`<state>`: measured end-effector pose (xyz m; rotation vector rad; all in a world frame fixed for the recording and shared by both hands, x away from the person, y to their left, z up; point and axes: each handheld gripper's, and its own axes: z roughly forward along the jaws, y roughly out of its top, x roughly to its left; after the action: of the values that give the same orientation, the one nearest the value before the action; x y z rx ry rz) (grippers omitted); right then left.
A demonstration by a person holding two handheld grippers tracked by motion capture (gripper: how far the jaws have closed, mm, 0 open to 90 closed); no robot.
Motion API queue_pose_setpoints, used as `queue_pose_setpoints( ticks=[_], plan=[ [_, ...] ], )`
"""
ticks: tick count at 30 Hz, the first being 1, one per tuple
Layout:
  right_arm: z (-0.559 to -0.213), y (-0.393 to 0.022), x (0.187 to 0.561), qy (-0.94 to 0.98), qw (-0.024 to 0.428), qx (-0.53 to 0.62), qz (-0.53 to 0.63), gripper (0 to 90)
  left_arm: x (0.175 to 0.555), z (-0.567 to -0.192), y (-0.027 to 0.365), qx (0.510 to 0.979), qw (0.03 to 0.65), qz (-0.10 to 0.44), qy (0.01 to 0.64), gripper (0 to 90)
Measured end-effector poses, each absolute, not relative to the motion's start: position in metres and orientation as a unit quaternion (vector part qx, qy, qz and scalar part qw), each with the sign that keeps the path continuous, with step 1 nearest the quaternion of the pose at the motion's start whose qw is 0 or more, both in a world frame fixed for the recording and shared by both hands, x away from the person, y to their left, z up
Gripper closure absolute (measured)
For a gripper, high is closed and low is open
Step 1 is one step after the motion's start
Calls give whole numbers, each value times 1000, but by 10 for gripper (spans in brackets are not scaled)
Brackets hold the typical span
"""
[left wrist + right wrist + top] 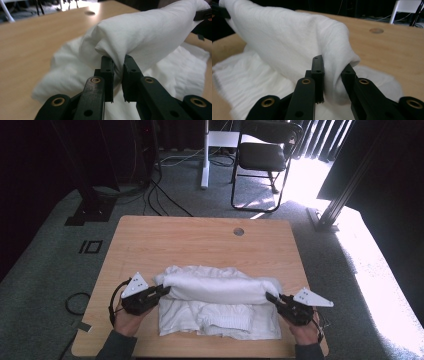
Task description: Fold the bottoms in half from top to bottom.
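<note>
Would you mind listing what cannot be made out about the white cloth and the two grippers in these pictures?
- High view: the table under the white cloth is hidden by the cloth itself.
- Left gripper view: the pinched edge of cloth sinks between the left gripper pads; how many layers they hold is hidden.
- Right gripper view: the same holds at the right gripper.
- High view: the person's forearms are cut off by the bottom edge.

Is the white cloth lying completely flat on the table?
No, the white cloth is lifted into a fold between the left hand-held gripper and right hand-held gripper.
</note>
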<state>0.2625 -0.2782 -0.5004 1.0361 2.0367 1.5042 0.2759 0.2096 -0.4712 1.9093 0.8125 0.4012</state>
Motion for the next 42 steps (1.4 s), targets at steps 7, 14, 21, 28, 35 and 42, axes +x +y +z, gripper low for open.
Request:
queue_pose_setpoints(
  ticks=[7,14,21,28,35,42],
  plan=[
    [-512,-284,238,739,199,390,512,468,259,-488,220,773,519,122,343,561],
    [-463,-285,249,703,235,398,541,435,281,-462,215,745,553,139,346,500],
    [-475,-238,286,734,247,431,463,442,305,-456,167,777,515,132,337,603],
    [-514,-219,283,749,237,464,409,438,300,-492,147,808,460,104,354,604],
    [-536,-218,256,767,215,470,379,414,282,-531,160,820,428,84,371,617],
    [-558,-209,261,768,193,489,366,413,284,-544,157,829,404,106,371,633]
  ],
)
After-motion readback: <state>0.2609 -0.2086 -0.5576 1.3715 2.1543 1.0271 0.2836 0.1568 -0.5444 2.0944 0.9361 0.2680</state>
